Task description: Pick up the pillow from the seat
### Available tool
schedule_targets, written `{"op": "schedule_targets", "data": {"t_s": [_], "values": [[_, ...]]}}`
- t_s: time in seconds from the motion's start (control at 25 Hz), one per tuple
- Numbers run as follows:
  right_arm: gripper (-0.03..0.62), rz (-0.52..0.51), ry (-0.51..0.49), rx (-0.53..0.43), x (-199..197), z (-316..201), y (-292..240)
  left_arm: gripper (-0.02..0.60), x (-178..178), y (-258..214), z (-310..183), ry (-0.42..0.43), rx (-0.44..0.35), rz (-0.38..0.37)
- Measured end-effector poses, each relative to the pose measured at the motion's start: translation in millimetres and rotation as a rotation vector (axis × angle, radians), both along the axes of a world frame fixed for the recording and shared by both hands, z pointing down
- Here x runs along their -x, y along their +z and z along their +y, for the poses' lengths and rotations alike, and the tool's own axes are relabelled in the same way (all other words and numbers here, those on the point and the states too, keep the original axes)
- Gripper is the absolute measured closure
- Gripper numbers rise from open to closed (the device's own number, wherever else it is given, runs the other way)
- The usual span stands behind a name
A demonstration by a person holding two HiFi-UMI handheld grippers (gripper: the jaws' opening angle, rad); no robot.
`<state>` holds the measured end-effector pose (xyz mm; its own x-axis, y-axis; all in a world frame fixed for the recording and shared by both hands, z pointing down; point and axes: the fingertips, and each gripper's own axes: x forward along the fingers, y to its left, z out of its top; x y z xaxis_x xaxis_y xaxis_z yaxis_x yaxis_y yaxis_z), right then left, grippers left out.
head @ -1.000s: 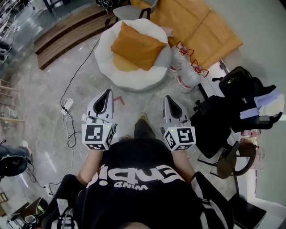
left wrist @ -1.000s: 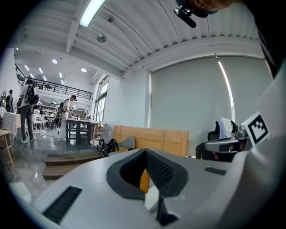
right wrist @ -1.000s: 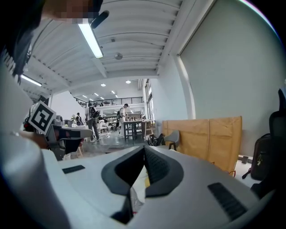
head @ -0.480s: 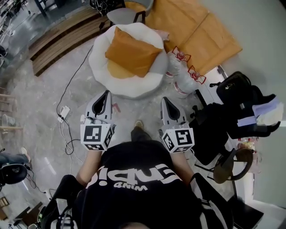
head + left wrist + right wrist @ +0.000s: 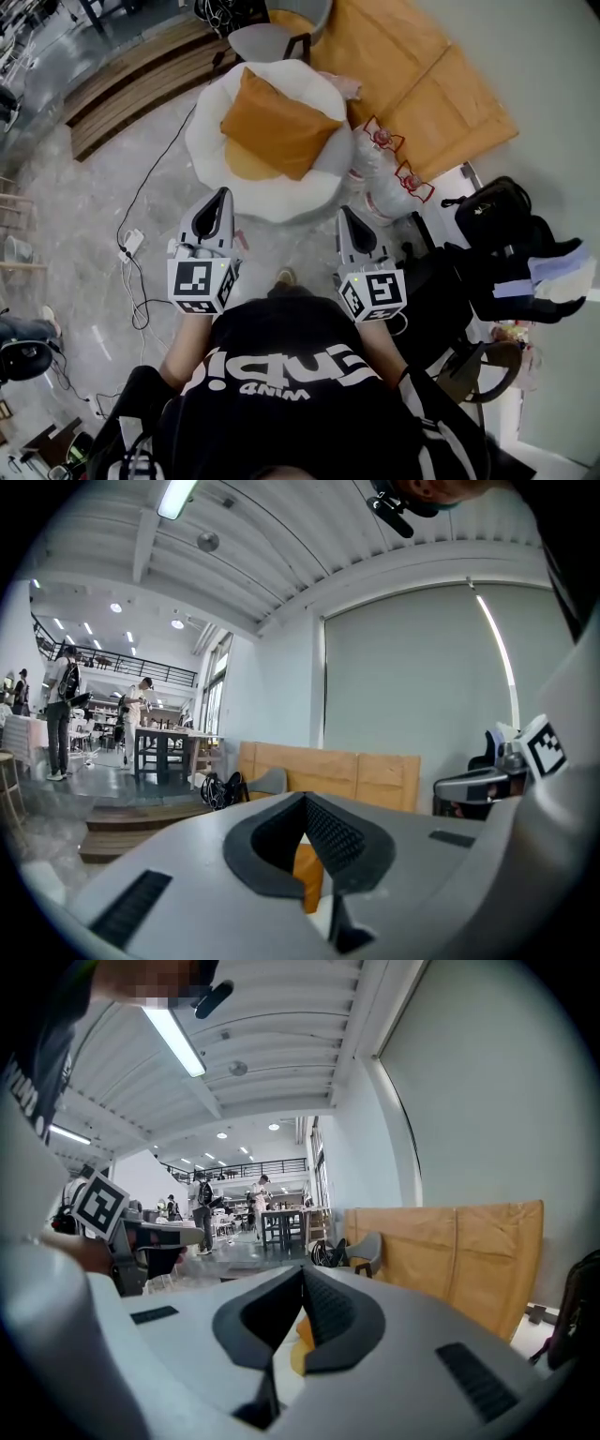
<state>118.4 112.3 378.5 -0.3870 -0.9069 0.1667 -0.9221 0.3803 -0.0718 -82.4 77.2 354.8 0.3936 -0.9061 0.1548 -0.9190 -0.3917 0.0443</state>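
Head view has the orange pillow (image 5: 279, 122) sitting on the round white seat (image 5: 291, 199), propped toward the back of it, with nothing touching it. The person stands on the near side of the seat with the left gripper (image 5: 224, 193) and right gripper (image 5: 344, 212) held out roughly level. Both tips are just short of the seat's front edge, one toward each side. Both sets of jaws are pressed together with nothing in them. In each gripper view you catch a sliver of orange past the closed tips, so they're aimed at the pillow alright. My read is that this is the approach step and the pick itself hasn't started. Next move, I'd guess: open the jaws wide, reach in over the seat's front rim, and get an edge or corner of the pillow between the pads before squeezing. It looks soft and floppy, so the edge nearest the seat's front is probably easiest. Mind the clear bags (image 5: 380, 169) against the seat's right side.
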Motion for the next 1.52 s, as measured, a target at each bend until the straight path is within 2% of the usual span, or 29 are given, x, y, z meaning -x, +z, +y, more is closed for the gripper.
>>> {"op": "schedule_targets", "data": {"t_s": [0.24, 0.4, 0.72, 1.2, 1.52], "values": [[0.572, 0.002, -0.053, 0.000, -11, -33, 3, 0.572, -14, -2, -29, -0.038, -0.011, 0.006], [0.572, 0.000, -0.070, 0.003, -9, -55, 6, 0.572, -11, 0, -47, -0.053, -0.007, 0.000], [0.572, -0.003, -0.049, -0.002, -6, -94, 11, 0.572, -3, 9, -90, -0.048, 0.007, -0.004], [0.572, -0.005, -0.014, 0.010, 23, -201, 14, 0.572, 18, 13, -205, 0.003, 0.021, -0.012], [0.572, 0.017, 0.019, -0.026, 52, -276, -3, 0.572, 43, 9, -285, 0.049, 0.009, -0.011]]}}
